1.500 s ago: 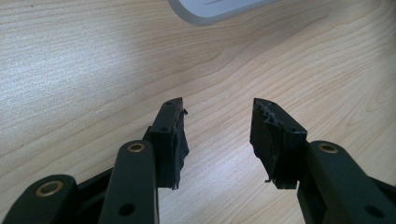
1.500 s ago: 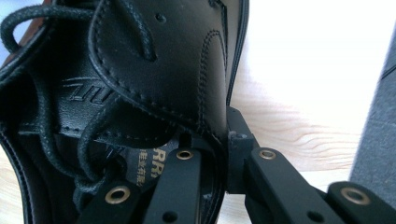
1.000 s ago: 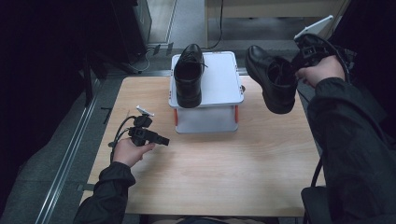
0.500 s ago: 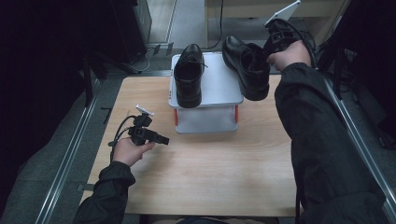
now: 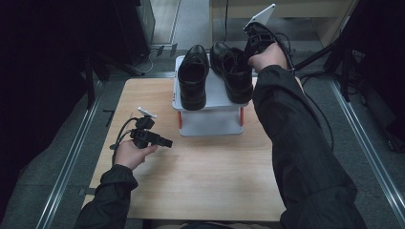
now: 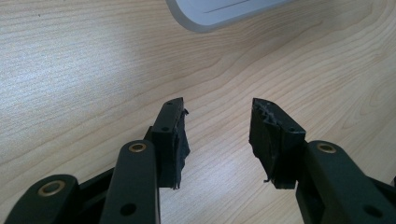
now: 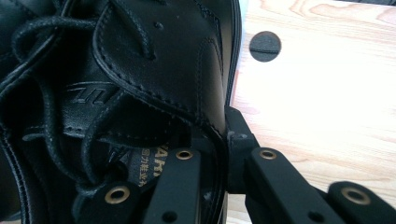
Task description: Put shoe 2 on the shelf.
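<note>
Near the left front edge of the pale wooden table [image 5: 215,186], the left gripper [image 5: 165,142] is held wide and empty, while farther back the second black leather lace-up shoe [image 5: 234,71], pinched by its collar in the right gripper [image 7: 224,140], is judged ready for setting down beside its mate [image 5: 193,76] on the white plastic box lid [image 5: 215,93], then release.

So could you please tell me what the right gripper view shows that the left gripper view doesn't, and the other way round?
The right gripper view shows the right gripper shut on the side wall of a black laced shoe, one jaw inside it and one outside, with printed lettering on the insole and a dark round cap in the tabletop. The left gripper view shows the left gripper open and holding nothing, with a corner of the white box beyond it. Both share the pale wooden table underneath.
</note>
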Demonstrator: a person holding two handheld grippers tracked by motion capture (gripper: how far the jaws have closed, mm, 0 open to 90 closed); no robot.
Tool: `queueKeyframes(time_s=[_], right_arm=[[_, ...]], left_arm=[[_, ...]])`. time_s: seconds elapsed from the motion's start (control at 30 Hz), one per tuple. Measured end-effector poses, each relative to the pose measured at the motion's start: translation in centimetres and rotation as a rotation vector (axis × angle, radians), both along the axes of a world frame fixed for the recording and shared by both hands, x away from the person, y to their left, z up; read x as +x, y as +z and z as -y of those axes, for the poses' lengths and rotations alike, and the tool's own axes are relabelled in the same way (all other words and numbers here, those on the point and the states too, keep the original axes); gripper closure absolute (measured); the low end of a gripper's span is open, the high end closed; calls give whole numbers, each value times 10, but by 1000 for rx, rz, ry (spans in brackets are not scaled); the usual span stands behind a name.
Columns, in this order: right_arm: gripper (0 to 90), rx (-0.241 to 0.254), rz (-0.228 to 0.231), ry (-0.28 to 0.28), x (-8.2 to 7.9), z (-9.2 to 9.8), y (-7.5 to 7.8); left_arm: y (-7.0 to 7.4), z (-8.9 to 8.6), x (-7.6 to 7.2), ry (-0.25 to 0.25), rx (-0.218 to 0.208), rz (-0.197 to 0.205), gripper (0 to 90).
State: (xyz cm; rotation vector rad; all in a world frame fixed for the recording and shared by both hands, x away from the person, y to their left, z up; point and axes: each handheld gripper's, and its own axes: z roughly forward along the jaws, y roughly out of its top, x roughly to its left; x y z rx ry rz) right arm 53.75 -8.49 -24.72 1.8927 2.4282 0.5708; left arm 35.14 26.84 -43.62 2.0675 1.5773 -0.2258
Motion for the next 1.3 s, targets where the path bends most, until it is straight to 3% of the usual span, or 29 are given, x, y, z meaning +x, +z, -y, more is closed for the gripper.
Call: queueKeyframes(time_s=[0.67, 1.3], right_arm=[[749, 8, -18, 87, -21, -28, -1], [720, 67, -64, 65, -23, -25, -8]], left_arm=[[-1, 3, 1, -4, 3, -8, 555], [-1, 2, 1, -1, 1, -8, 556]])
